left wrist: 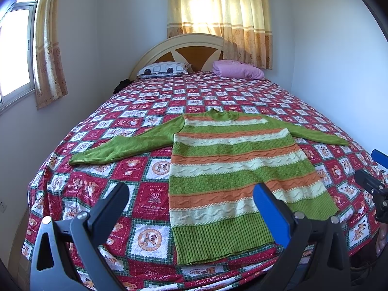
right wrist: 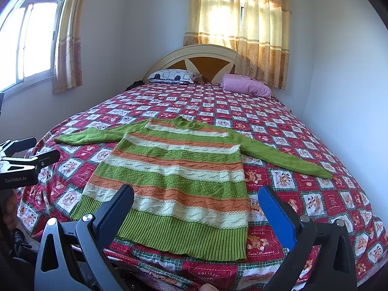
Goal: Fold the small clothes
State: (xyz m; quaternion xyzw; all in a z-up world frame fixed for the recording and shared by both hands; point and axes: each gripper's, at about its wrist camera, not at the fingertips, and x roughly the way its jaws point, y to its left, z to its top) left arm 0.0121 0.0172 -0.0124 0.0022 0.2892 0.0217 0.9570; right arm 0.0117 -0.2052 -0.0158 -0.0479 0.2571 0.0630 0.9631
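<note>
Sweater (left wrist: 232, 167) (right wrist: 179, 181), a chunky knit with horizontal bands of green, orange and cream, lies flat and face up on the bed, both plain green sleeves spread out to the sides and the ribbed green hem nearest the cameras; some bands carry a wavy cable pattern, others a basket-weave texture. It rests on a bedspread (left wrist: 135, 111) (right wrist: 303, 131) of red and white checked squares printed with cartoon bears, several squares reading "Sweet Memories" and "Holiday". The left claw (left wrist: 191, 197) hangs released above the near edge of the bed, its dark finger over the bedspread and its blue-padded finger over the sweater's hem corner, gripping nothing. The right claw (right wrist: 195, 200) is likewise spread wide and empty, its two fingers framing the right part of the hem without touching it. In the right wrist view the body of the other tool shows at the left edge, marked "GenRobot.AI". At the head of the bed a patterned white pillow (left wrist: 163, 68) (right wrist: 173, 75) and a folded pink blanket (left wrist: 237, 69) (right wrist: 246, 86) lie against the rounded cream and brown headboard (left wrist: 191, 48) (right wrist: 206, 59), beneath sunlit yellow curtains (left wrist: 218, 19) (right wrist: 240, 29)
</note>
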